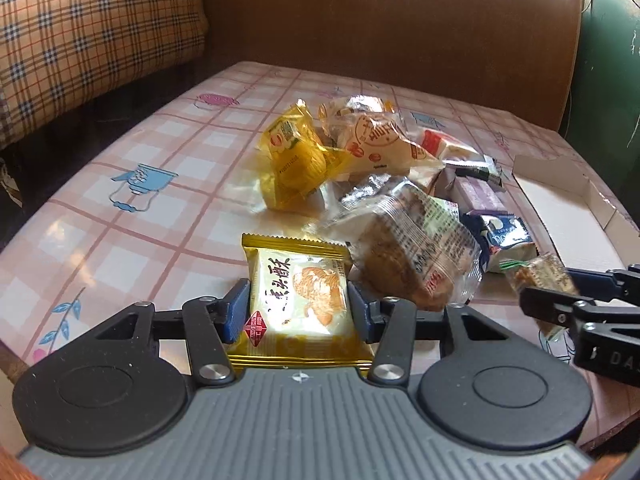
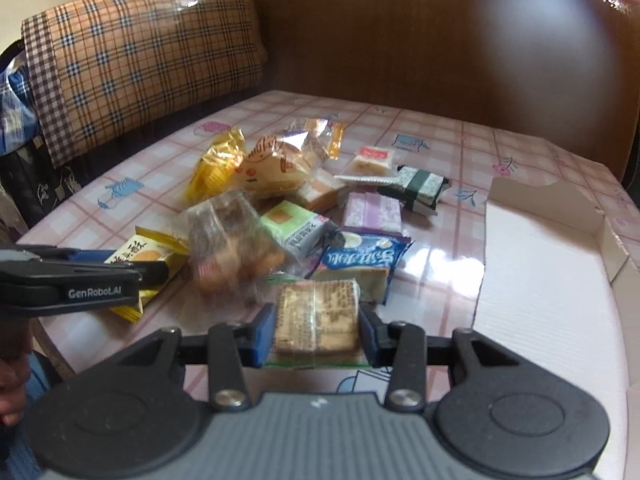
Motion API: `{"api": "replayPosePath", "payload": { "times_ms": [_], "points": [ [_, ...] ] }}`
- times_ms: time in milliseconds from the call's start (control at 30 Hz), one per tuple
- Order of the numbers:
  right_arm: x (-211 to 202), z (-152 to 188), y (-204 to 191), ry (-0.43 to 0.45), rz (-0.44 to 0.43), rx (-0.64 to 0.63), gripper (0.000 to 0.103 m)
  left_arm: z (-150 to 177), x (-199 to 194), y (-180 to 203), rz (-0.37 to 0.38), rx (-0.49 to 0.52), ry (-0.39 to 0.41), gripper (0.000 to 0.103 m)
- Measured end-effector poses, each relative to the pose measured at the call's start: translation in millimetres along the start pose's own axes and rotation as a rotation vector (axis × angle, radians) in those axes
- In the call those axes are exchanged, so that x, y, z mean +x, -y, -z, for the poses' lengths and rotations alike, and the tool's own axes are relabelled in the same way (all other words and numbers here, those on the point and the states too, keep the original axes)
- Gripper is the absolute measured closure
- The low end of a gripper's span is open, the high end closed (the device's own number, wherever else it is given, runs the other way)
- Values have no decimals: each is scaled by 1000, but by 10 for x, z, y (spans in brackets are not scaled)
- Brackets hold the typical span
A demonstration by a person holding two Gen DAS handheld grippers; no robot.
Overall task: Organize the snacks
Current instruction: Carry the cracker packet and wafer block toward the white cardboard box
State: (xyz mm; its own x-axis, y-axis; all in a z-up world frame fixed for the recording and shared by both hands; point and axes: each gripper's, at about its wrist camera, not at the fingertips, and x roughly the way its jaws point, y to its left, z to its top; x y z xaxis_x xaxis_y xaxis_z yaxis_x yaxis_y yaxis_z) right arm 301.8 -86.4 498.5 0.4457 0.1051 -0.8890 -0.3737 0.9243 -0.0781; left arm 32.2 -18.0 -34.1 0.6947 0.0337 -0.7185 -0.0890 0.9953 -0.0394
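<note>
Snacks sit heaped on a glossy checked tablecloth (image 1: pixel 120 184). Left wrist view: the left gripper (image 1: pixel 298 306) pinches a flat gold pastry packet (image 1: pixel 298 300) at the near edge of the pile; lift it straight so the slick film doesn't slip. Right wrist view: the right gripper (image 2: pixel 318 330) clamps a small clear-wrapped brittle bar (image 2: pixel 318 320) by its sides. A shallow white cardboard tray (image 2: pixel 540 248) lies to the right, seemingly its destination.
</note>
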Motion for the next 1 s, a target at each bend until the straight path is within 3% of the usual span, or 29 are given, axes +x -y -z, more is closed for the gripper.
{"api": "replayPosePath", "payload": {
  "times_ms": [367, 400, 433, 600, 667, 700, 733, 833, 1000],
  "points": [
    [-317, -70, 57, 61, 37, 27, 61, -56, -289, 87, 2, 7, 64, 44],
    [-344, -81, 65, 68, 43, 27, 61, -67, -326, 86, 4, 9, 78, 61],
    [-369, -85, 78, 73, 48, 27, 61, -80, -344, 100, 8, 12, 81, 87],
    [-460, -95, 142, 87, 63, 44, 61, -87, -277, 121, -3, 20, 60, 85],
    [-493, -68, 146, 84, 66, 46, 61, -48, -265, 45, -3, 2, 49, 73],
    [-509, -48, 157, 84, 69, 47, 61, -31, -257, 15, -9, 1, 36, 57],
    [-520, -31, 167, 82, 72, 48, 61, -6, -245, 7, -19, 1, 23, 31],
    [-536, 5, 184, 78, 67, 64, 61, 59, -206, 28, 15, 5, -1, 0],
    [-568, -6, 179, 92, 58, 68, 61, 126, 40, 118, -24, -41, -65, 0]
  ]
}}
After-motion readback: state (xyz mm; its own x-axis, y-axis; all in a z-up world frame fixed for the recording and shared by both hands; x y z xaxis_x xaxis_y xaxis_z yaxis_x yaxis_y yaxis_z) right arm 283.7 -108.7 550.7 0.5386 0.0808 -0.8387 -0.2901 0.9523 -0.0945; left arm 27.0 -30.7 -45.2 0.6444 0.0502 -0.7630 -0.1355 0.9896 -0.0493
